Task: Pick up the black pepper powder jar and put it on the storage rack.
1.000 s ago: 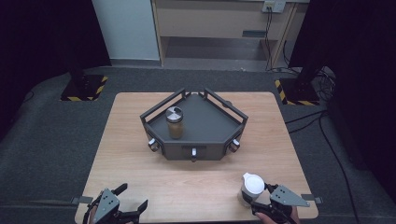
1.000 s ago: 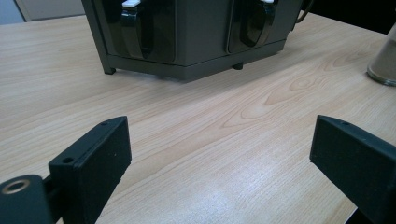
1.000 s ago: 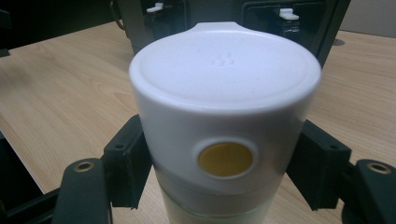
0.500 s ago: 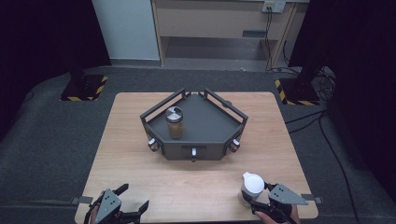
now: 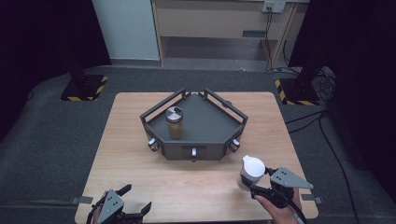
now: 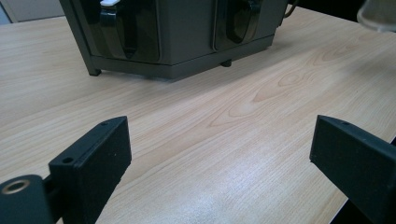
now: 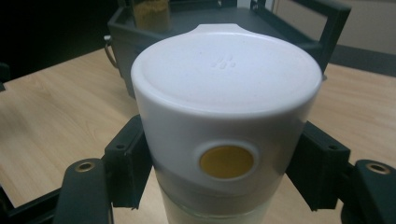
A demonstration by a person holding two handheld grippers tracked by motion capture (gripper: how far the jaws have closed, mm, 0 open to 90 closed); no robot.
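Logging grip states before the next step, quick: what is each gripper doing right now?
Left gripper: open, nothing between its jaws, over bare table.
Right gripper: shut on the white-lidded jar.

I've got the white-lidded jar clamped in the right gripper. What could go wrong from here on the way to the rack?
1. The right gripper grips the white-lidded jar just under its lid; the smooth glass might slip if swung fast.
2. The grey rack has raised rails; a low carry could knock the jar against them.
3. The spice jar already stands inside the rack; setting down too close may tip it.
The left gripper sits open, clear of the path.
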